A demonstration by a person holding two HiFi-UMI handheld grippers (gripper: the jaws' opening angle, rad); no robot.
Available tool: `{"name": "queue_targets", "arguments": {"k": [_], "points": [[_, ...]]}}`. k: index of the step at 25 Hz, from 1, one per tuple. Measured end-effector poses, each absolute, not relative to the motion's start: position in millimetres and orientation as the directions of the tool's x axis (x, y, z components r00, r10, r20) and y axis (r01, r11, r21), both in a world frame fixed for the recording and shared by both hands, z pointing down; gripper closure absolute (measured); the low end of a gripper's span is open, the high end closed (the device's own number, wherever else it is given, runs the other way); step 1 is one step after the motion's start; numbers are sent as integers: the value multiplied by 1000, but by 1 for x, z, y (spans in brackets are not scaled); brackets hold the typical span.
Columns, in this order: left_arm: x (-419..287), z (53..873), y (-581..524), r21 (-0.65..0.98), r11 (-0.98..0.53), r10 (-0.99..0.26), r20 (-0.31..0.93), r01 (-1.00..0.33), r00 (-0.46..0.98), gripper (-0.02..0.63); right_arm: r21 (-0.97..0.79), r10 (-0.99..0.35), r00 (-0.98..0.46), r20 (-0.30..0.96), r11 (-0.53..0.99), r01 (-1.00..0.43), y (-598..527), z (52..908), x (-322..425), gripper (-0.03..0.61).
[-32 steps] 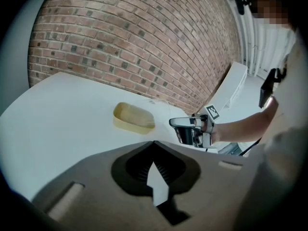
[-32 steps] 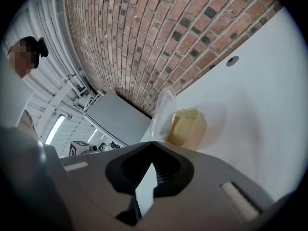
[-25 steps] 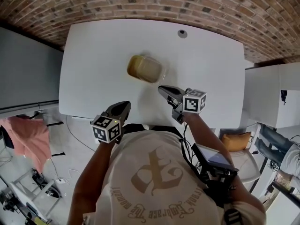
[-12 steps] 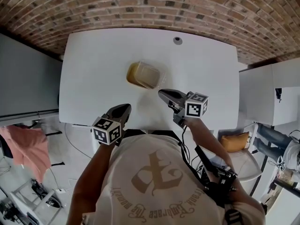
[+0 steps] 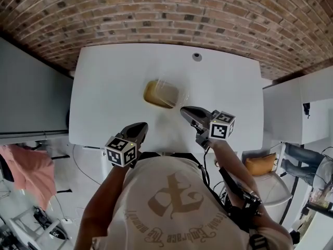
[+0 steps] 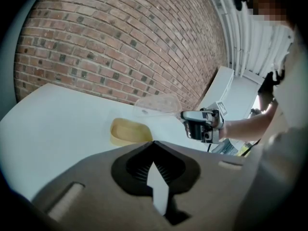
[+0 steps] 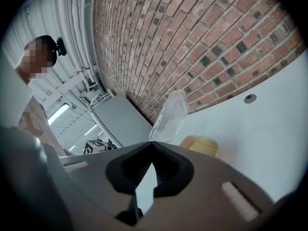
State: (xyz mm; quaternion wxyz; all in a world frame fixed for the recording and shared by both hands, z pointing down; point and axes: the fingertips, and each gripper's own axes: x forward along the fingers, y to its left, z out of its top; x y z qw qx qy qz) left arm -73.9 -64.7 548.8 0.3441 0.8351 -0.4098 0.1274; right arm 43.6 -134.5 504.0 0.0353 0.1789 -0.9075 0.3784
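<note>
While the right gripper (image 5: 185,110) jaws clamp the clear lid (image 7: 169,117) rim, swing it slowly above the yellow container (image 6: 129,132); the left gripper (image 5: 139,127) jaws are closed, empty.

Bright, even light; gripper views bulge with dark vignetted corners, and shadows stay soft.

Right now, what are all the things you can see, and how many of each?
tub: one, yellowish, middle of the table.
clear lid: one, see-through, raised over the tub.
table: one, white, against the wall.
round hole: one, grey, far side of the table.
brick wall: one, reddish-brown, behind the table.
pink cloth: one, low on the left.
left gripper: one, grey, jaws together, empty, at the table's near edge.
right gripper: one, grey, jaws closed on the lid's edge.
</note>
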Motion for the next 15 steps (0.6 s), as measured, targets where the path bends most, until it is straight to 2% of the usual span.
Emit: {"name": "queue_targets", "arguments": {"k": [15], "points": [[-87,525,-92,446,-480,-619,438,-756,652,615,-597,-324,-925,199,709,-376,-135,473,37,571]]}}
